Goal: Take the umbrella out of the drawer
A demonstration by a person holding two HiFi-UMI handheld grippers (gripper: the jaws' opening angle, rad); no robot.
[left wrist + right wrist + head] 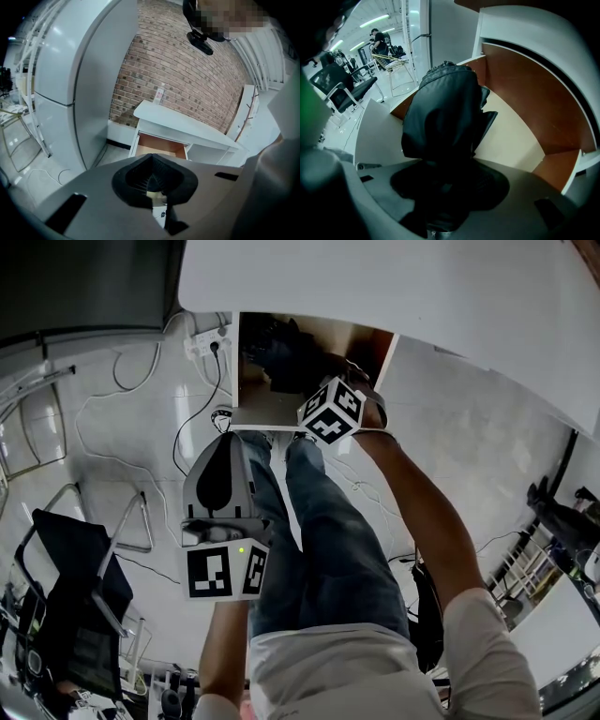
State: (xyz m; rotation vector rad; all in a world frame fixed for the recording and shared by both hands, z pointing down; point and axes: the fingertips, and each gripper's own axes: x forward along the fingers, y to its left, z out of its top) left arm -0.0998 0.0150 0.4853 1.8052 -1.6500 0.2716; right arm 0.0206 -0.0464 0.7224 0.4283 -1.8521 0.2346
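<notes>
Where it's at: the umbrella (pixel 440 112), black and folded up, is seen inside the open drawer (pixel 525 89), over the pale drawer floor. Whether its far end rests on that floor can't be told.
Right gripper: the right gripper (pixel 443 173) is pointed steeply down into the drawer. Its jaws are clamped fairly wide around the near end of the umbrella, so it's properly gripped, not just touched.
Left gripper: the left gripper (pixel 152 180) is held back from the desk (pixel 187 124), jaws together, nothing carried.
Feel: probably light, with a stiff core under loose, slick fabric (the folds can be expected to squash and slide a bit under the pads).
Best hold: the firm middle of the bundle, or the handle, is judged safer than a flap of canopy.
Watch out: loose fabric could get snagged on the drawer front, so a clean upward lift is called for.
</notes>
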